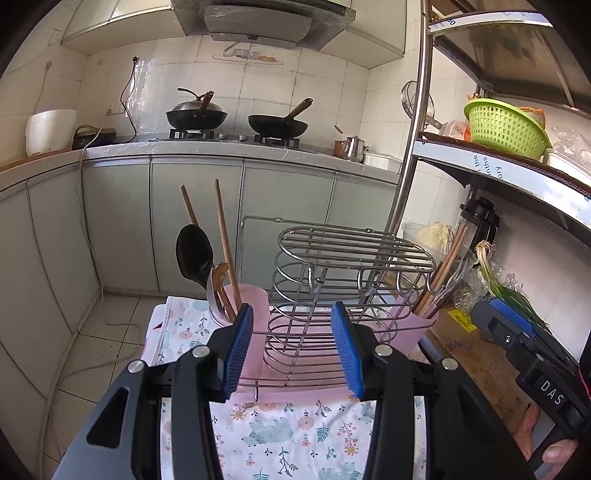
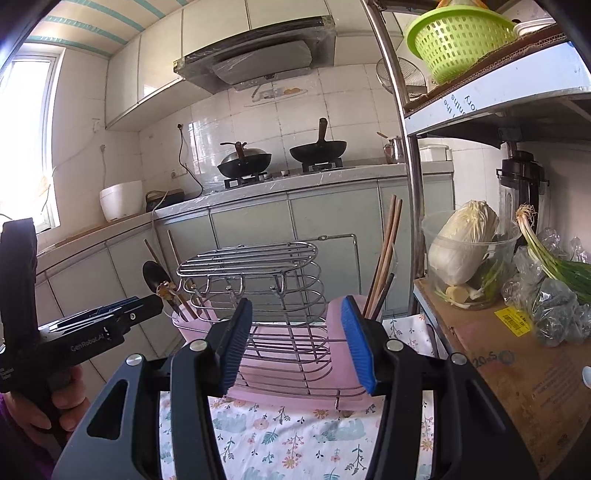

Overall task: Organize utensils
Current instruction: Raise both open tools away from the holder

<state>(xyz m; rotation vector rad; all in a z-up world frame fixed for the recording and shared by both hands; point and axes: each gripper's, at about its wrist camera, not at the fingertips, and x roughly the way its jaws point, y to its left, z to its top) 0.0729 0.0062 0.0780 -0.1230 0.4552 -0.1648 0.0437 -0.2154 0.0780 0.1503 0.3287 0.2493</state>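
Observation:
A wire dish rack (image 1: 343, 273) (image 2: 258, 291) stands on a pink tray (image 1: 258, 398) over a floral cloth (image 1: 295, 435). Its left pink cup (image 1: 255, 306) holds a black spoon (image 1: 194, 254), wooden chopsticks (image 1: 223, 236) and a metal utensil. Its right pink cup (image 1: 417, 325) (image 2: 336, 317) holds chopsticks (image 2: 388, 254) and metal utensils. My left gripper (image 1: 291, 350) is open and empty just before the rack. My right gripper (image 2: 295, 343) is open and empty before the rack's right side; it also shows in the left wrist view (image 1: 517, 332).
A metal shelf post (image 2: 406, 147) and a cardboard-covered shelf (image 2: 517, 354) stand at right with cabbage (image 2: 465, 236), scallions (image 2: 546, 254) and a green basket (image 2: 458, 33). Counter with two woks (image 1: 236, 118) lies beyond.

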